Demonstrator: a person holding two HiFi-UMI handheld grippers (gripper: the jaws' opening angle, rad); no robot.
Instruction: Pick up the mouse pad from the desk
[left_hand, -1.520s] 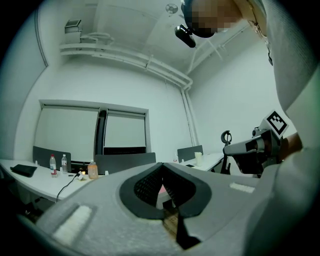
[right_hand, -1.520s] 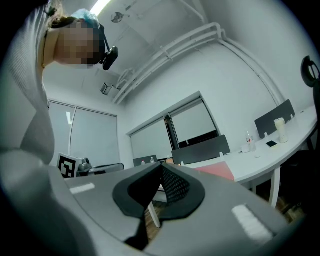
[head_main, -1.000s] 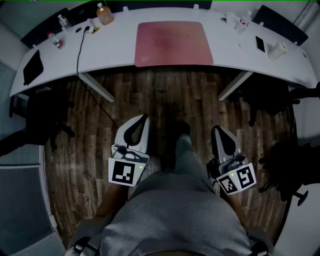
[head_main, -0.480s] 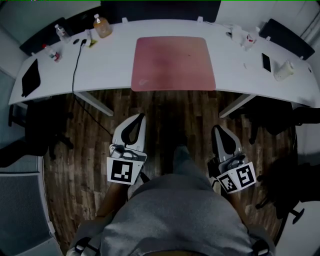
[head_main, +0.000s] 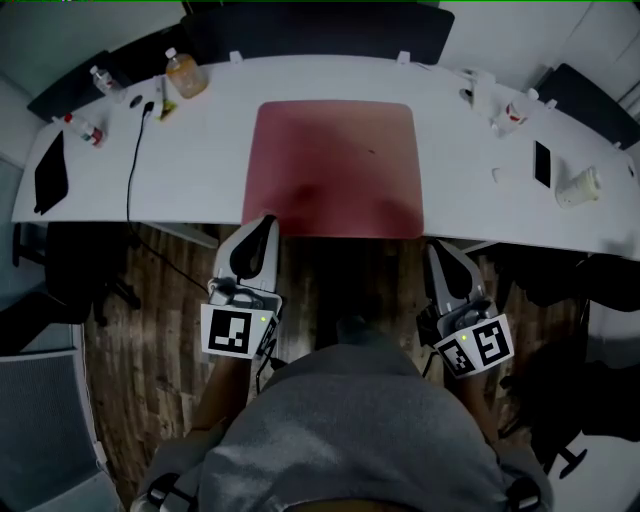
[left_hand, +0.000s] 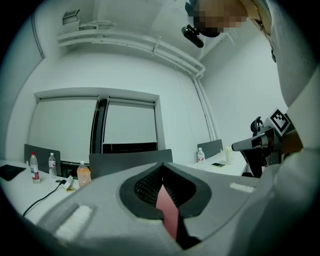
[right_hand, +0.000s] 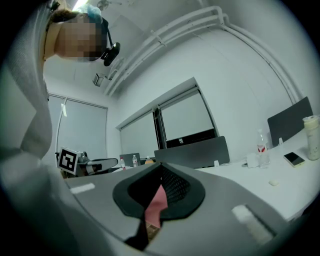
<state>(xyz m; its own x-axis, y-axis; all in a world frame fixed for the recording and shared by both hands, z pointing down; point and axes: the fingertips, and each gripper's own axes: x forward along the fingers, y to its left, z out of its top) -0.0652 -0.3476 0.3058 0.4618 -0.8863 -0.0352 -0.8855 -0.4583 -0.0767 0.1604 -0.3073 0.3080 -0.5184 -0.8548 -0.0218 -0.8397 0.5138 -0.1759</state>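
At the bottom of the head view, a person in a grey garment (head_main: 350, 430) stands over a dark wooden plank floor (head_main: 150, 300), holding a grey two-jaw tool in each hand. Each tool carries a black-and-white marker cube (head_main: 231, 331) at its rear. The left gripper (head_main: 265, 222) points ahead with its jaws pressed together and nothing pinched. Its tip overlaps the near left corner of the mouse pad as seen from above, and whether it touches cannot be told. In the left gripper view, that gripper (left_hand: 162, 180) shows only a sliver of pink through the slit between the closed jaws. The right gripper (head_main: 437, 248) is likewise closed and empty, its tip at the desk's near edge just beside the pad's near right corner. The rose-pink rectangular mouse pad (head_main: 335, 165) lies flat in the middle of the long white curved desk (head_main: 200, 170). Farther left run a thin black cable (head_main: 130, 170) and a clear plastic bottle of orange drink (head_main: 185, 75). To the right lie a flat black phone (head_main: 543, 163) and a white cup (head_main: 578, 187). A dark chair (head_main: 320, 30) stands behind the desk.
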